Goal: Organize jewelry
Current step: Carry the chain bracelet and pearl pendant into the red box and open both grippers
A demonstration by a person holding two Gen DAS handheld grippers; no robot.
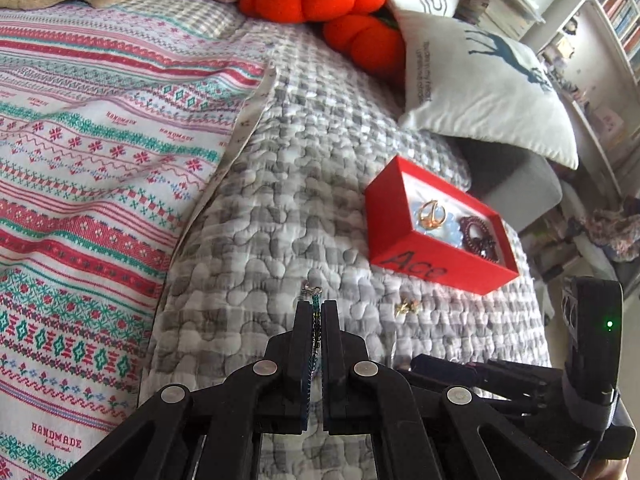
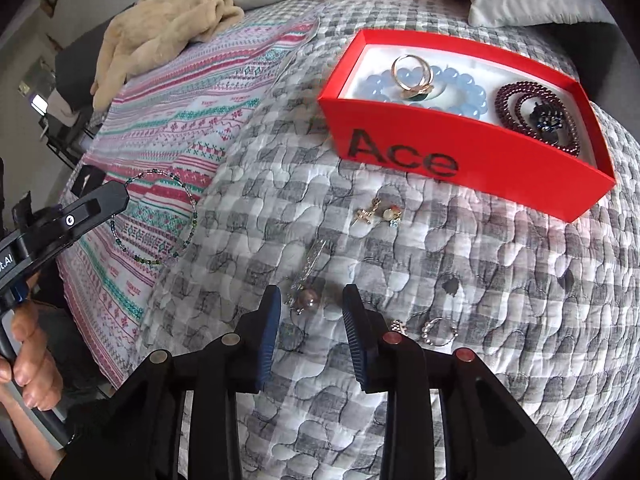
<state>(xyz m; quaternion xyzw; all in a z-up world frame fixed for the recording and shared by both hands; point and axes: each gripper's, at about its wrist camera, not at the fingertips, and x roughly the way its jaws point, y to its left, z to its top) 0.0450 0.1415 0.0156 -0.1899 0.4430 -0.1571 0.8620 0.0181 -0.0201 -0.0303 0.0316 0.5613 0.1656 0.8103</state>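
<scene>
A red box marked "Ace" (image 2: 472, 160) lies on the grey quilt; it also shows in the left wrist view (image 1: 436, 268). It holds a gold ring (image 2: 410, 74), a pale blue bead bracelet (image 2: 460, 92) and a dark red bead bracelet (image 2: 540, 112). My left gripper (image 1: 317, 312) is shut on a thin green beaded bracelet (image 2: 160, 216), held above the bed. My right gripper (image 2: 310, 312) is open just above a pearl pendant on a chain (image 2: 310, 296). Small gold earrings (image 2: 380, 212) lie in front of the box. A silver ring (image 2: 438, 330) lies right of my right fingers.
A patterned red and green sheet (image 1: 92, 168) covers the bed's left side. Orange pumpkin cushions (image 1: 320, 0) and a white deer pillow (image 1: 492, 80) sit behind the box. A beige blanket (image 2: 160, 28) lies at the far left. Bookshelves (image 1: 616, 4) stand beyond the bed.
</scene>
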